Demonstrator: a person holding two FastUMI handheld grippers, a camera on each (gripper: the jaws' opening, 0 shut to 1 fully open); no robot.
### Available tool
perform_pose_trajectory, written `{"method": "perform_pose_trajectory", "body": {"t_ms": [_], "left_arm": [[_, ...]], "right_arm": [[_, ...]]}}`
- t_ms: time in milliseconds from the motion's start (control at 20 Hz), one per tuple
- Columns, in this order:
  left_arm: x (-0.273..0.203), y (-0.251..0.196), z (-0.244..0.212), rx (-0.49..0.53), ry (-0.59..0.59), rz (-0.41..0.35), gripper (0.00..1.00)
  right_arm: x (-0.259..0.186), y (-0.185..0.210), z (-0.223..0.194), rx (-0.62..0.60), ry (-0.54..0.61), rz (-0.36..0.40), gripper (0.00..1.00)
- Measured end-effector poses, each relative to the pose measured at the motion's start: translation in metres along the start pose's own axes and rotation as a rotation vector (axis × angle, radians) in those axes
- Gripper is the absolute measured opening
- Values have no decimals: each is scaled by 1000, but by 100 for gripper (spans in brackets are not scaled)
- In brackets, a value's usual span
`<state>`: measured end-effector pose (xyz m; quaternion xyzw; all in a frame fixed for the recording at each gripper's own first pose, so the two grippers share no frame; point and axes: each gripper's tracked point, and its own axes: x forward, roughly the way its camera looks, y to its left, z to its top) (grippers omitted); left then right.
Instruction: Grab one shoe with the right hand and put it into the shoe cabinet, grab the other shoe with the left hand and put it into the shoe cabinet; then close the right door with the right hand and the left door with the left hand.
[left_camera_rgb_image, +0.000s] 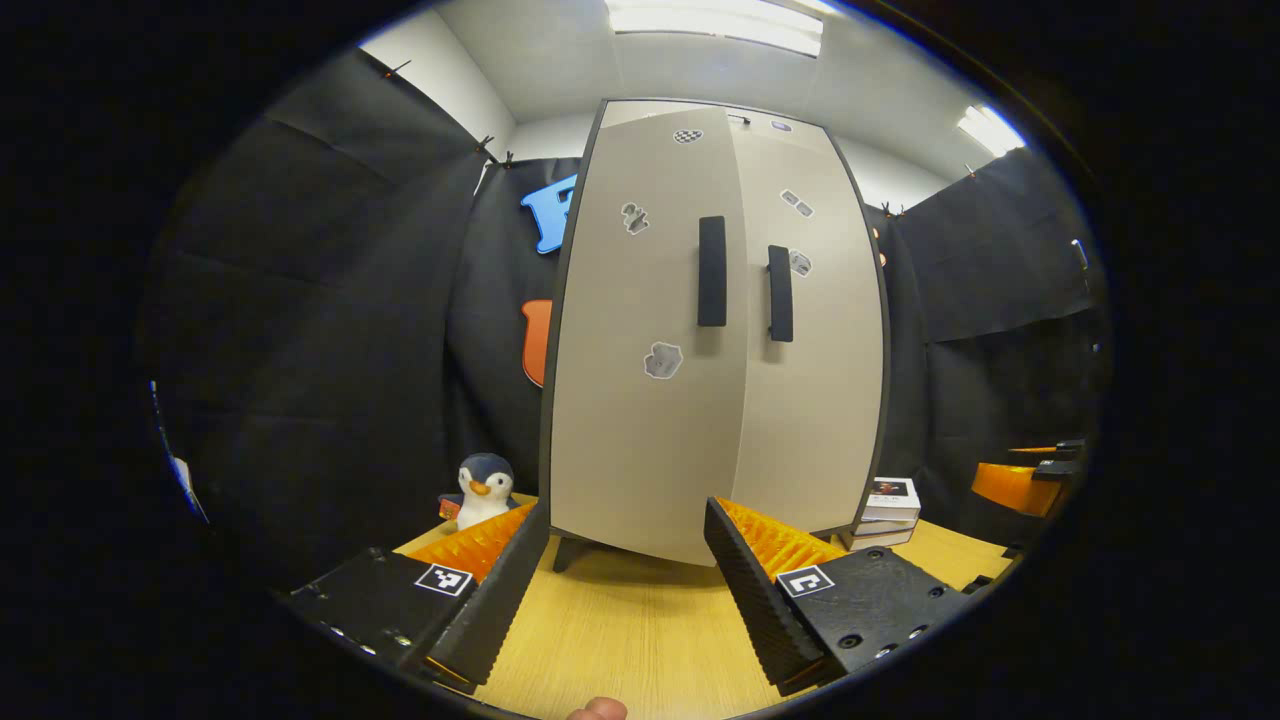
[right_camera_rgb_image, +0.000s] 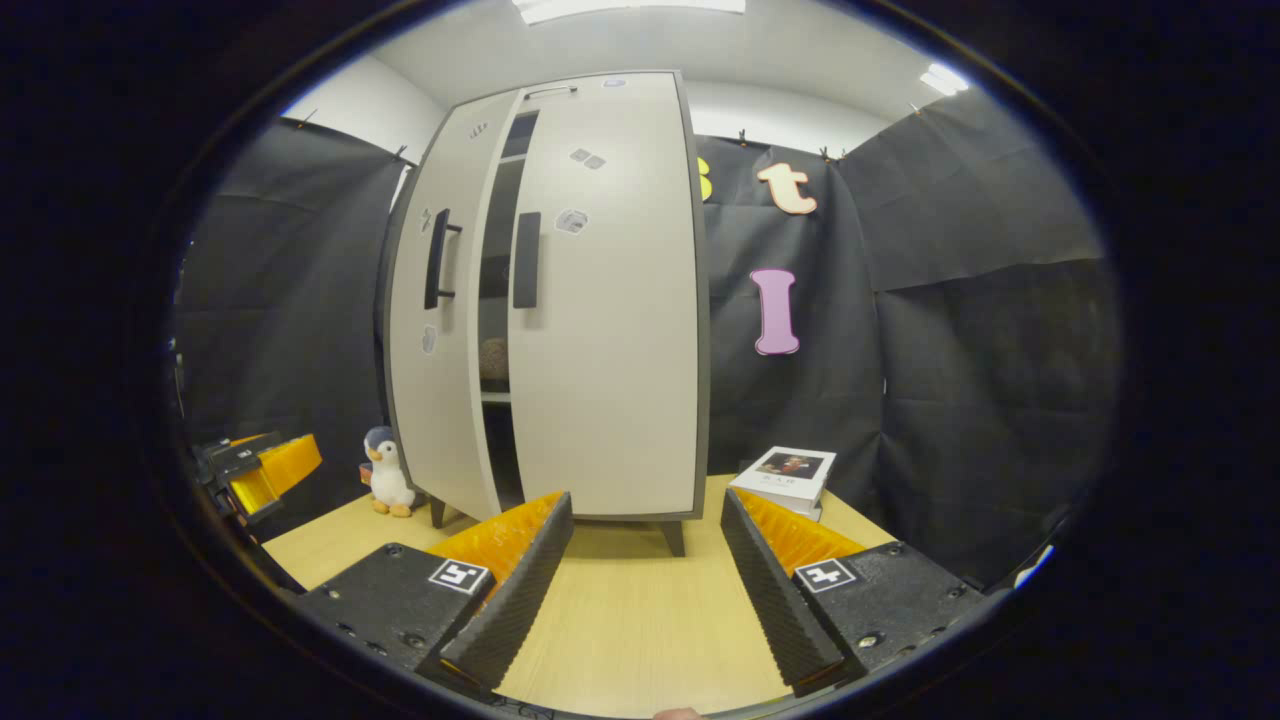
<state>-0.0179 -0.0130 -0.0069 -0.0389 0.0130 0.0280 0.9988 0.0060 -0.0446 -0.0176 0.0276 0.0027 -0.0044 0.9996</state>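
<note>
Both tools, left tool (left_camera_rgb_image: 627, 560) and right tool (right_camera_rgb_image: 645, 555), are spread and empty; the left door (right_camera_rgb_image: 437, 330) stands ajar at 10 o'clock. Press it flush beside the right door (right_camera_rgb_image: 605, 300).

Staged recording booth, not a real home: black cloth walls (right_camera_rgb_image: 960, 330) clipped up, ceiling strip lights (left_camera_rgb_image: 715, 25), shoe cabinet (left_camera_rgb_image: 715, 340) on wood tabletop (right_camera_rgb_image: 630, 610) w/ penguin plush (left_camera_rgb_image: 483, 488) & books (right_camera_rgb_image: 788, 478) as props.

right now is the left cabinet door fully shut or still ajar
Ajar. In the right gripper view the left door stands off the right door, with a dark gap showing a shelf inside.
</note>
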Motion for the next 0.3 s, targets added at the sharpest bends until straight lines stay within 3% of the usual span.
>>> {"method": "perform_pose_trajectory", "body": {"t_ms": [300], "left_arm": [[-4, -14, 2, -2, -3, -34, 94]], "right_arm": [[-2, 2, 8, 13, -36, -2, 96]]}}
